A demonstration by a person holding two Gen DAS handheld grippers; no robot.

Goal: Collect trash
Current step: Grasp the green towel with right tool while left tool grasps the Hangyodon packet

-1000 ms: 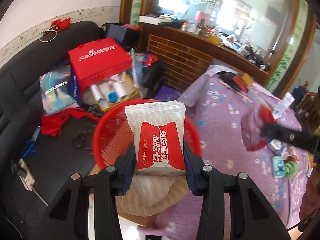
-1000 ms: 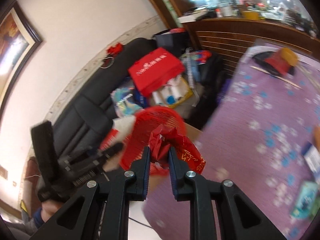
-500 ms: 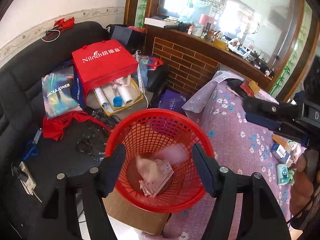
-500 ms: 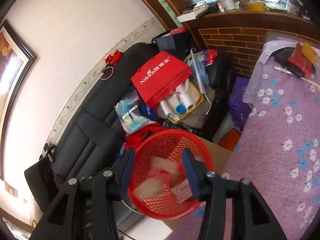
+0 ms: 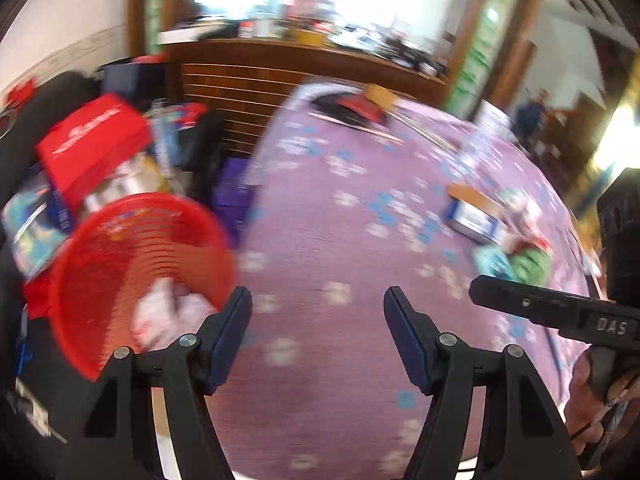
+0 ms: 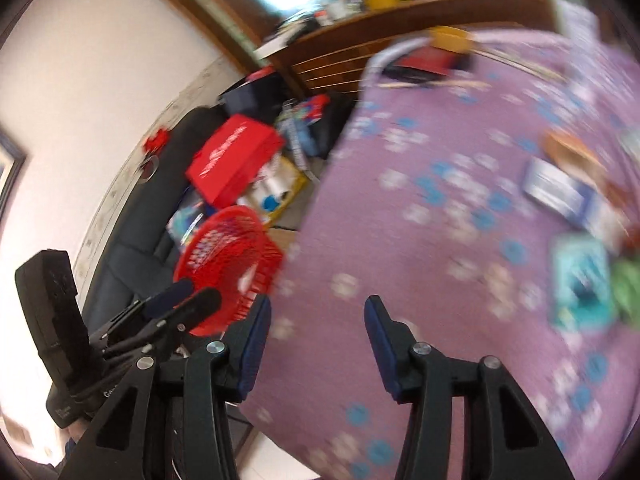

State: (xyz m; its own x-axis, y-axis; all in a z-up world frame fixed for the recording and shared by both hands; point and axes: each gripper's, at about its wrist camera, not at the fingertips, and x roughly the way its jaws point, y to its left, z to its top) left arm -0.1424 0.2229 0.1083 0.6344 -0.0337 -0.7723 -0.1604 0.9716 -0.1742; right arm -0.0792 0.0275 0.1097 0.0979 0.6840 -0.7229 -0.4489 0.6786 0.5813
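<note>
Grippers empty, bench litter pending

Trash (image 5: 160, 316) is seen in the red basket (image 5: 120, 248) at near left. The left gripper (image 5: 318, 336) and right gripper (image 6: 318, 344) are held with jaws apart, nothing between them, over the purple flowered bench (image 5: 340, 248). Boxes and packets (image 6: 580, 280) remain at far right. A rushed, blurred approach could cause a missed or crushed grasp. "DAS" is read on the right gripper's body; other writing is smeared.

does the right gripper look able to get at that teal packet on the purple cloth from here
Probably yes. The right gripper is open and empty, and only bare purple tablecloth lies between it and the teal packet. A green item touches the packet's far side, which might crowd the grasp.
</note>
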